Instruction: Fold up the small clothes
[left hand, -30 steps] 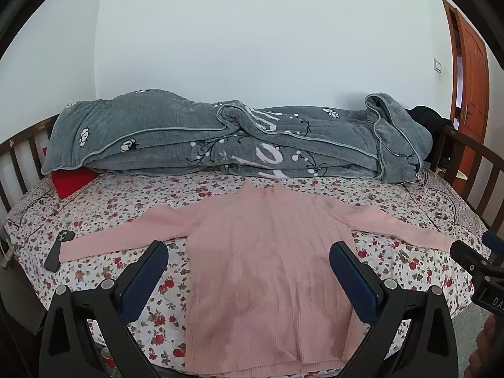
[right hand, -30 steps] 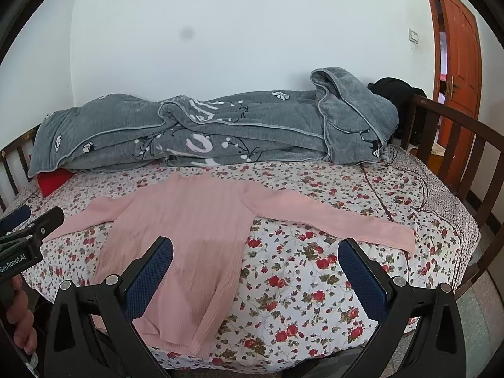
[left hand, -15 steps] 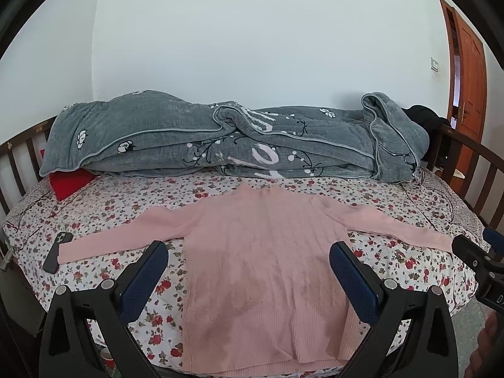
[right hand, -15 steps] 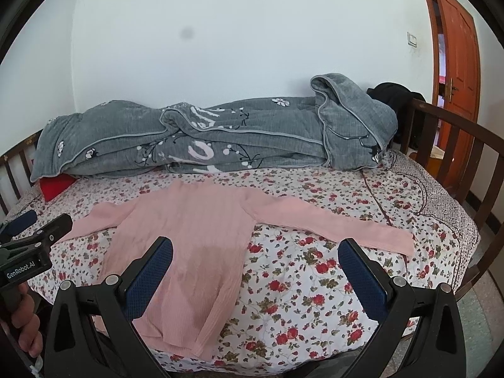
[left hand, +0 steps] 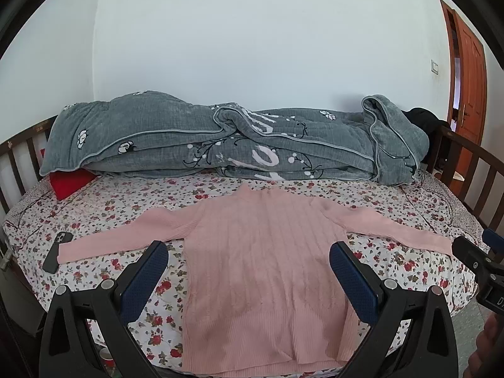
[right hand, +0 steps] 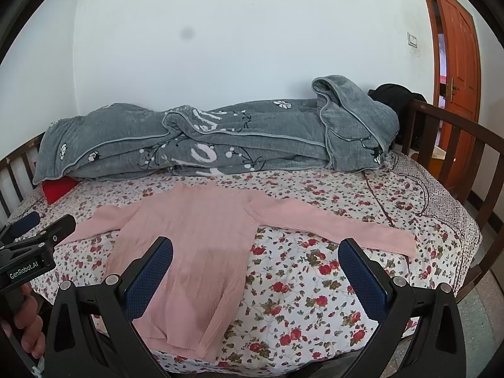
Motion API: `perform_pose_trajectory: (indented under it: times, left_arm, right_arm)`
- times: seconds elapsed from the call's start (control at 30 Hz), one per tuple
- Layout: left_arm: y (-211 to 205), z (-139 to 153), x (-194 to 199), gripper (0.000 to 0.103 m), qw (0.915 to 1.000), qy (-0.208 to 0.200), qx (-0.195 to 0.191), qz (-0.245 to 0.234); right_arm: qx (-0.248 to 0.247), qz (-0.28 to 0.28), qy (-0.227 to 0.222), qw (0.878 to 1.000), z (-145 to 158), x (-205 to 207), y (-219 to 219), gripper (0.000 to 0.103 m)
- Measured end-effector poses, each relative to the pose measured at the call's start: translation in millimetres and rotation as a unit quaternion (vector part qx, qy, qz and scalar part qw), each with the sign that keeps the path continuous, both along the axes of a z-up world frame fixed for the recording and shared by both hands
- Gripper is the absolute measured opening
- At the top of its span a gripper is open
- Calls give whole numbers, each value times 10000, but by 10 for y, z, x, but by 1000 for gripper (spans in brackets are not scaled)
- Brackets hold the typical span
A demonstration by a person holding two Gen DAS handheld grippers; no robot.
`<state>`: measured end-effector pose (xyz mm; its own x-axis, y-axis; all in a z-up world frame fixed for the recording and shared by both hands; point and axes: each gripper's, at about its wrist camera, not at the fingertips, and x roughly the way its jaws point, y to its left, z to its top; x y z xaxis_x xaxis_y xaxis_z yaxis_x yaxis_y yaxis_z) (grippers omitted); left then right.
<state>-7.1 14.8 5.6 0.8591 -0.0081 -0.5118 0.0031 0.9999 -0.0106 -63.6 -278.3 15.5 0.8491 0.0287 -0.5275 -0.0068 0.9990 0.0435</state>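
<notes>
Both views shifted slightly since a second ago; sweater (left hand: 264, 252) unchanged, flat on bed (left hand: 94, 208), sleeves spread. Left gripper (left hand: 249, 261) and right gripper (right hand: 255, 258) jaws wide open, empty. Folding not begun.

A plain pink sweater (left hand: 267, 252) lies on a white sheet (right hand: 315, 283) printed with red flowers, behind it a grey quilt (left hand: 220, 145) with white blossoms, a red cushion (left hand: 69, 182) and an orange-brown door (right hand: 456, 63).
</notes>
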Motion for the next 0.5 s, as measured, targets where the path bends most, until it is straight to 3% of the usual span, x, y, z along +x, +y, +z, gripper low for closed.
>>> perform_pose_trajectory:
  times: [0.5]
  left_arm:
    - [9,45,-20,103,10000,-56,-51,-26]
  right_arm:
    - [2,19,-18,10000,10,3,53,103]
